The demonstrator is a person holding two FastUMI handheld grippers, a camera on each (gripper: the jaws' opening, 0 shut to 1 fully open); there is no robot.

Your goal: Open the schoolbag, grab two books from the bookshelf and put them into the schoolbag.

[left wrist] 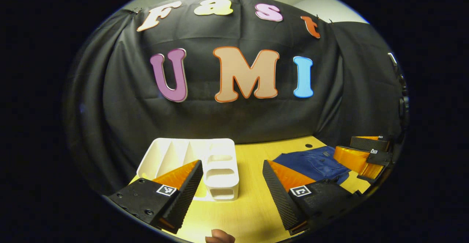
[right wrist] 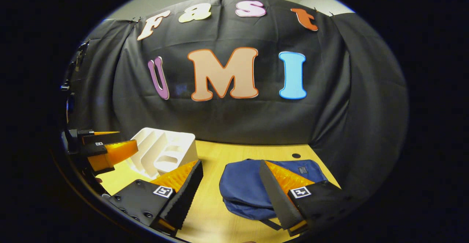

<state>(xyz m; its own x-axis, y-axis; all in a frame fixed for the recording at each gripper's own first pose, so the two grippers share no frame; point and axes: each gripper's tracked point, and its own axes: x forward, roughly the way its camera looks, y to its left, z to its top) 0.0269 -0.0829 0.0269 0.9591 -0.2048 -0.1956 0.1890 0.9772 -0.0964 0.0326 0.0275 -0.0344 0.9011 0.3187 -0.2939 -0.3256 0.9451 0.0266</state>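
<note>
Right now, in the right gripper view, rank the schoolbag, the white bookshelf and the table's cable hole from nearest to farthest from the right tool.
1. The blue schoolbag: lying flat on the table, just ahead of the right tool, partly behind one finger.
2. The white bookshelf: farther back, on the left.
3. The cable hole: by the table's back edge, beyond the bag on the right.

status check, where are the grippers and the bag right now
Left gripper open, over the table near the white bookshelf. Right gripper open, just short of the blue schoolbag, which lies flat. Nothing between gripper and bag.
</note>
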